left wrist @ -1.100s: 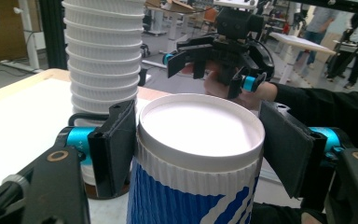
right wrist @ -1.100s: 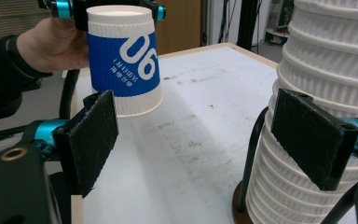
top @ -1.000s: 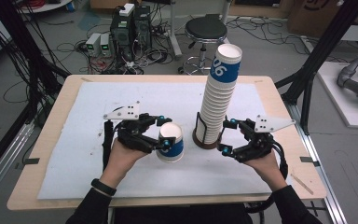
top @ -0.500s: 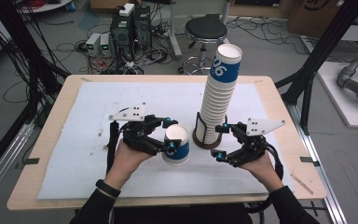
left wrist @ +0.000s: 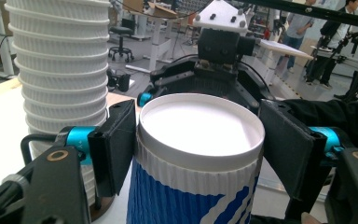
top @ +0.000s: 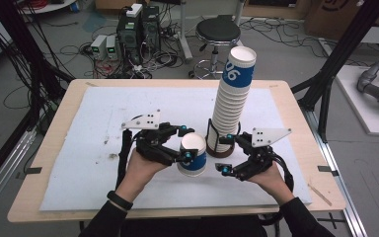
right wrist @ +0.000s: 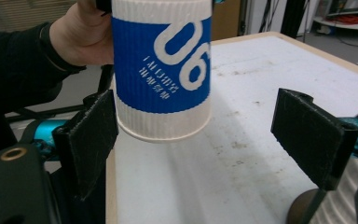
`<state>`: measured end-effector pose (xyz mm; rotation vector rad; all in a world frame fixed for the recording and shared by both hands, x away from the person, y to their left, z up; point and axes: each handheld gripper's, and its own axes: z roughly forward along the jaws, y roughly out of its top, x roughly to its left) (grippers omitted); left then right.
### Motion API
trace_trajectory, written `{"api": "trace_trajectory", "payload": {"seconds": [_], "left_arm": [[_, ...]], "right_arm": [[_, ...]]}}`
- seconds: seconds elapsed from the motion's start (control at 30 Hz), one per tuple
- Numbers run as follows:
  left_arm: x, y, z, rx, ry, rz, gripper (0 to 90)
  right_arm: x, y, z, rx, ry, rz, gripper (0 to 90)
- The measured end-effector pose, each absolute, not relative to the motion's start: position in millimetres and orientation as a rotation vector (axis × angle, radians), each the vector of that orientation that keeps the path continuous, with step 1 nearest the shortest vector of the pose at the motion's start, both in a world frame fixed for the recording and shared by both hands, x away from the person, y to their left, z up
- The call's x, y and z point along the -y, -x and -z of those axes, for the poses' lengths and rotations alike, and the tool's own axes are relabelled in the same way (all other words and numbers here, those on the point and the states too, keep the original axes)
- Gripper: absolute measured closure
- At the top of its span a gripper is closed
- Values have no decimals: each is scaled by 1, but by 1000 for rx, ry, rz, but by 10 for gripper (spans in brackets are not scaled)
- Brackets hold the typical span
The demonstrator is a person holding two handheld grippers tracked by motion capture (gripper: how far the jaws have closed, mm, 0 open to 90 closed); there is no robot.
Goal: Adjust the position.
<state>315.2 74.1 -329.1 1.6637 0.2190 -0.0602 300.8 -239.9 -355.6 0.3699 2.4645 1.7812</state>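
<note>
One paper cup (left wrist: 199,163) sits clamped between the jaws of the left gripper (top: 183,144), the pads pressing just under its rolled rim on opposite sides, so the cup hangs upright and clear of the white mat (top: 98,123). The right gripper (top: 227,153) has its jaws wide apart with nothing between the pads; in its own view the cup's base (right wrist: 163,126) floats just ahead of the gap, nearer the left-hand pad than the other. Beyond the left gripper's jaws, off to one side, rises the tall stack of cups (left wrist: 58,60) in its dark holder (top: 220,148). The cup looks very light, with a thin ribbed paper wall that should give grip but will likely buckle under a hard squeeze. The rim ring and the bottom seam are probably its stiffest parts, so the best hold for the open jaws seems to be low on the wall, close to the base, with gentle pressure across the full width.
</note>
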Motion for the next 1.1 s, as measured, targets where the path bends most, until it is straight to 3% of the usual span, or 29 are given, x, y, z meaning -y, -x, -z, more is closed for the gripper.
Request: {"api": "trace_trajectory", "payload": {"seconds": [1.1], "left_arm": [[-48,-310,330,-173,-1630,55,302]], "right_arm": [[210,-299,369,-2554,-359,-1776,162]]}}
